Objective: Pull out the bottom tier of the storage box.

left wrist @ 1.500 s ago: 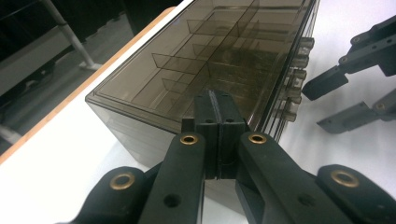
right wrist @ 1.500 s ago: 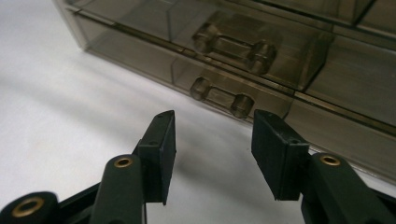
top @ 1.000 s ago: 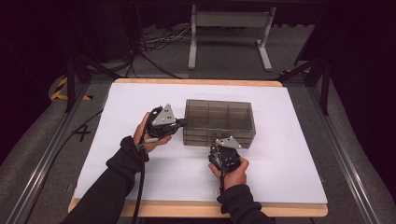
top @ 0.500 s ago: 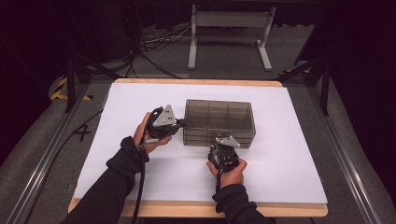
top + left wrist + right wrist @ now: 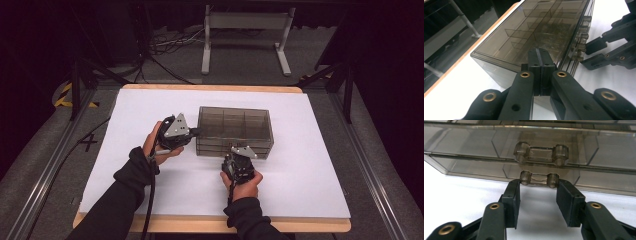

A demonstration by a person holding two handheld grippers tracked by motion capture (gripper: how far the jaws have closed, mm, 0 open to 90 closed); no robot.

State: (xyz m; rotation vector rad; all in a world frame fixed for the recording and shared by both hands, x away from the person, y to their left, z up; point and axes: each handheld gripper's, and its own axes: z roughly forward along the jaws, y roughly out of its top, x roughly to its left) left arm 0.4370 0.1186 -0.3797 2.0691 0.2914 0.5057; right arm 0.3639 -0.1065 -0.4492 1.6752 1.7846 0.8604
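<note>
Smoky clear drawer box with inner dividers, 2-post handles.

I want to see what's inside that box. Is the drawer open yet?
Not yet. The drawers of the smoky plastic box look shut. Done: the left gripper, jaws shut, presses against the box's end, bracing it. In hand: the right gripper has its jaws on both sides of the bottom drawer handle, seemingly gripping it. Left: probably pulling that drawer out.
</note>
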